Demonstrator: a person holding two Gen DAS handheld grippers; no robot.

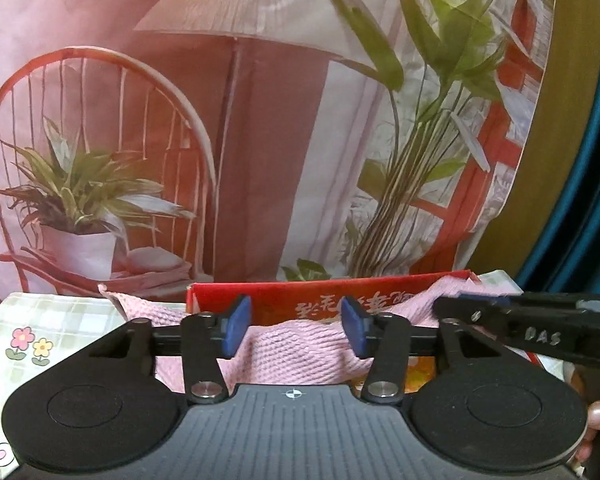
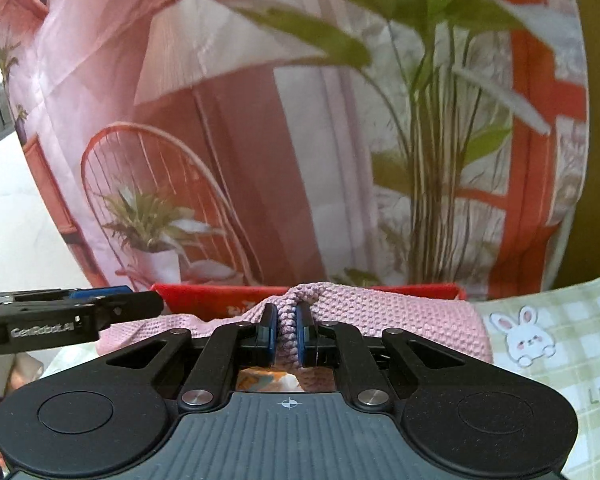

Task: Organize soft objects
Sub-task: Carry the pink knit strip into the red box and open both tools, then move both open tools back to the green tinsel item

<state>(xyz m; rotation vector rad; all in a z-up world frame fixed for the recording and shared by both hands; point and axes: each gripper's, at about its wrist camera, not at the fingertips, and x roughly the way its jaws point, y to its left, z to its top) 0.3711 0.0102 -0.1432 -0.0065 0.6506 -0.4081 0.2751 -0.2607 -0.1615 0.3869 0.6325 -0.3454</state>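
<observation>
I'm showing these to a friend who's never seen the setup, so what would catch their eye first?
Probably the pink knitted cloth, bunched up and pinched between the right gripper jaws at the bottom centre, draped over a red box. The left gripper sits over the same cloth with jaws apart. Behind everything hangs a big printed backdrop with chair, lamp and plants.

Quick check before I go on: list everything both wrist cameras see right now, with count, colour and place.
knit cloth: one, pink, draped over the box's near edge
box: one, red with printed characters, under and behind the cloth
table cover: one, pale green check with rabbit and flower prints, beneath everything
backdrop: one, pink printed sheet showing chair, lamp and plants, behind the box
left hand-held gripper: black with blue pads, open above the cloth
right hand-held gripper: black with blue pads, shut on a cloth fold
</observation>
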